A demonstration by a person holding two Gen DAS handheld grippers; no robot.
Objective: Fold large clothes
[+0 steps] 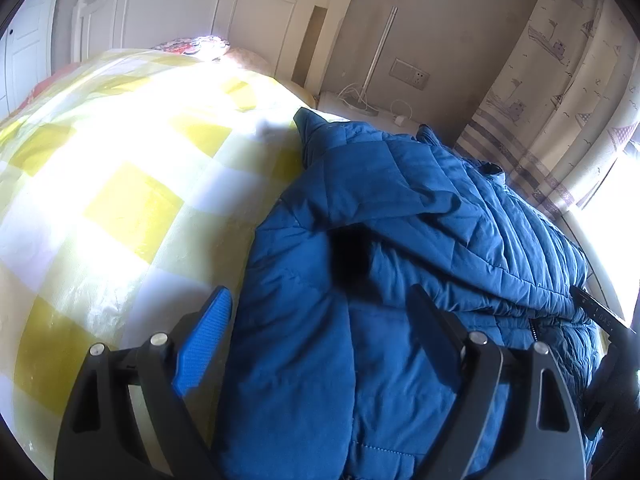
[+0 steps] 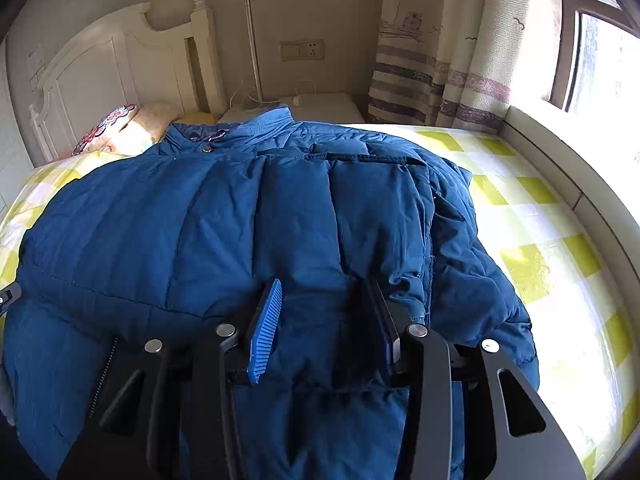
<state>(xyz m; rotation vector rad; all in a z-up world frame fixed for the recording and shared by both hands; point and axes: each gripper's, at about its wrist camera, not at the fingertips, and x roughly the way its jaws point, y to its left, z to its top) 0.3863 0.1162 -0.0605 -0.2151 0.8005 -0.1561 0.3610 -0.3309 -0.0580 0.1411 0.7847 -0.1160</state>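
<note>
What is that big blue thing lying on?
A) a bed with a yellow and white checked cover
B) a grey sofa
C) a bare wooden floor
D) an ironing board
A: the blue padded jacket lies spread on the yellow and white checked cover of a bed, whose white headboard stands behind it.

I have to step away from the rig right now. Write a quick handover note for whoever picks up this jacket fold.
Left gripper: wide open, holding nothing, above the jacket's left edge.
Right gripper: jaws partly apart over a fold of the blue puffer jacket; the pads do not look pressed on it.
The jacket lies on the yellow checked bedspread, collar towards the headboard, one side panel apparently folded inward.
Left to do: bring in the other side and sleeve, then fold lengthwise.
</note>
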